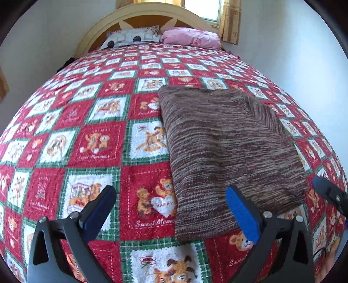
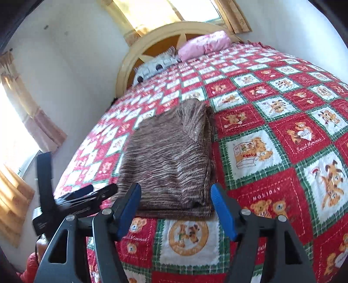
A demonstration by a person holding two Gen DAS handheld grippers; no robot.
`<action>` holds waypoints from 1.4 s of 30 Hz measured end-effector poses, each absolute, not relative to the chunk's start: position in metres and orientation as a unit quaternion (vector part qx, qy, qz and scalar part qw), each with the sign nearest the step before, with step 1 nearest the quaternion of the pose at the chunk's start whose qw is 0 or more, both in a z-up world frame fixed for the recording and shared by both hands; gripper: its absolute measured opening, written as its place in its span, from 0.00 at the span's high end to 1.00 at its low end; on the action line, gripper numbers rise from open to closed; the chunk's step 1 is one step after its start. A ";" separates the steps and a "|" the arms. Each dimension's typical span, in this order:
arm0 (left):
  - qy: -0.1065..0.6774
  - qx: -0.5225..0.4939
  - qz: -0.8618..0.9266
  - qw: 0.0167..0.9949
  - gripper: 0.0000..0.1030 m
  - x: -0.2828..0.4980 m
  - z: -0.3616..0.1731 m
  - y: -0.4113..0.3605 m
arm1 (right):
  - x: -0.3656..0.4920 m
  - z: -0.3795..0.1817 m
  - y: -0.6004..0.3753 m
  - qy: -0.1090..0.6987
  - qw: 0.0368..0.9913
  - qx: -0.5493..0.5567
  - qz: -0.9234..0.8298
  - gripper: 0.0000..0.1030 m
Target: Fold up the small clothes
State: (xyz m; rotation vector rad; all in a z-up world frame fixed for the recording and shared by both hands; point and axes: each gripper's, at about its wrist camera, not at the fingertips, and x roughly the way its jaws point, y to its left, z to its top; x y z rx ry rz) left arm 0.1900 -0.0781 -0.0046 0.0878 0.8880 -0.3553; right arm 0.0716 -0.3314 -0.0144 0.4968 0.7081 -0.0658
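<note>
A brown knitted garment (image 1: 226,150) lies folded into a flat rectangle on the red, green and white teddy-bear quilt (image 1: 87,122). My left gripper (image 1: 171,196) is open and empty, above the quilt at the garment's near left corner. In the right wrist view the same garment (image 2: 171,161) lies just ahead of my right gripper (image 2: 176,193), which is open and empty, its blue pads either side of the garment's near edge. The right gripper shows at the left wrist view's right edge (image 1: 330,191); the left gripper shows at the lower left of the right wrist view (image 2: 82,196).
A grey patterned pillow (image 1: 132,38) and a pink pillow (image 1: 191,37) lie against the rounded wooden headboard (image 1: 97,30). White walls flank the bed. Curtained windows stand behind the headboard (image 2: 152,13) and at the left (image 2: 13,139).
</note>
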 end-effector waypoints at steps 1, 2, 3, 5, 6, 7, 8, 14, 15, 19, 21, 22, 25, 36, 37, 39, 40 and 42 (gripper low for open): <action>0.425 0.044 -0.178 0.887 0.00 0.191 -0.003 -0.079 | 0.077 -0.014 -0.334 0.348 0.906 0.239 -0.034 0.34; 0.423 0.043 -0.188 0.885 0.00 0.194 -0.002 -0.080 | 0.081 -0.015 -0.337 0.350 0.905 0.239 -0.035 0.34; 0.423 0.038 -0.196 0.884 0.00 0.197 -0.002 -0.081 | 0.087 -0.014 -0.341 0.351 0.905 0.240 -0.038 0.34; 0.427 0.021 -0.213 0.879 0.00 0.209 -0.001 -0.082 | 0.098 -0.013 -0.352 0.349 0.902 0.249 -0.045 0.34; 0.433 0.013 -0.219 0.874 0.00 0.218 -0.003 -0.084 | 0.105 -0.013 -0.359 0.347 0.901 0.257 -0.047 0.34; 0.437 0.008 -0.221 0.872 0.00 0.225 -0.005 -0.086 | 0.112 -0.014 -0.365 0.348 0.898 0.265 -0.049 0.34; 0.446 -0.003 -0.225 0.866 0.00 0.235 -0.007 -0.088 | 0.119 -0.017 -0.370 0.352 0.895 0.269 -0.054 0.34; 0.503 -0.096 -0.245 0.823 0.00 0.288 -0.030 -0.096 | 0.163 -0.041 -0.391 0.369 0.883 0.282 -0.065 0.34; 0.512 -0.107 -0.244 0.817 0.00 0.293 -0.035 -0.097 | 0.169 -0.045 -0.392 0.373 0.881 0.284 -0.063 0.34; 0.502 -0.104 -0.243 0.824 0.00 0.298 -0.037 -0.108 | 0.189 -0.054 -0.388 0.369 0.888 0.270 -0.043 0.34; 0.493 -0.083 -0.244 0.831 0.02 0.297 -0.038 -0.115 | 0.198 -0.054 -0.383 0.373 0.888 0.267 -0.026 0.34; 0.487 -0.077 -0.245 0.835 0.07 0.295 -0.038 -0.118 | 0.201 -0.054 -0.380 0.376 0.890 0.257 -0.025 0.34; 0.494 -0.096 -0.263 0.823 0.30 0.297 -0.042 -0.120 | 0.212 -0.055 -0.370 0.395 0.890 0.224 -0.027 0.43; 0.457 -0.056 -0.229 0.858 0.65 0.282 -0.011 -0.113 | 0.215 -0.029 -0.326 0.382 0.913 0.133 -0.051 0.74; 0.453 -0.050 -0.225 0.861 0.65 0.280 -0.008 -0.110 | 0.214 -0.024 -0.322 0.375 0.916 0.130 -0.050 0.74; 0.443 -0.036 -0.214 0.870 0.65 0.276 -0.001 -0.105 | 0.213 -0.014 -0.311 0.364 0.922 0.120 -0.047 0.75; 0.439 -0.031 -0.210 0.873 0.65 0.275 0.001 -0.101 | 0.213 -0.011 -0.305 0.360 0.925 0.116 -0.043 0.75; 0.426 -0.024 -0.198 0.882 0.65 0.272 0.007 -0.089 | 0.215 -0.005 -0.292 0.353 0.929 0.110 -0.034 0.75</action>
